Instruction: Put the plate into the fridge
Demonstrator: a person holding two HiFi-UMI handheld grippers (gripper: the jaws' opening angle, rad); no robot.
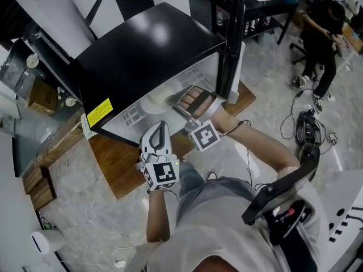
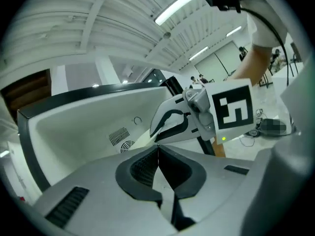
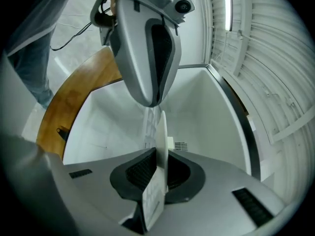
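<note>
"White thin round plate (image 3: 160, 132), where?"
"Edge-on inside the open black fridge (image 1: 147, 44), clamped by the right gripper (image 3: 158, 154)."
"And the left gripper (image 2: 157, 149)?"
"Jaws nearly together on a pale sliver, seemingly its rim; the rest is cut off."

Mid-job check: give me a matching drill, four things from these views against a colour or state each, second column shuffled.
Things:
1. plate
2. fridge top
3. wooden board
4. right tool

Colour or state:
a. black
b. shut on a thin rim
c. brown
d. white, edge-on between jaws

Pairs: 1-d, 2-a, 3-c, 4-b
</note>
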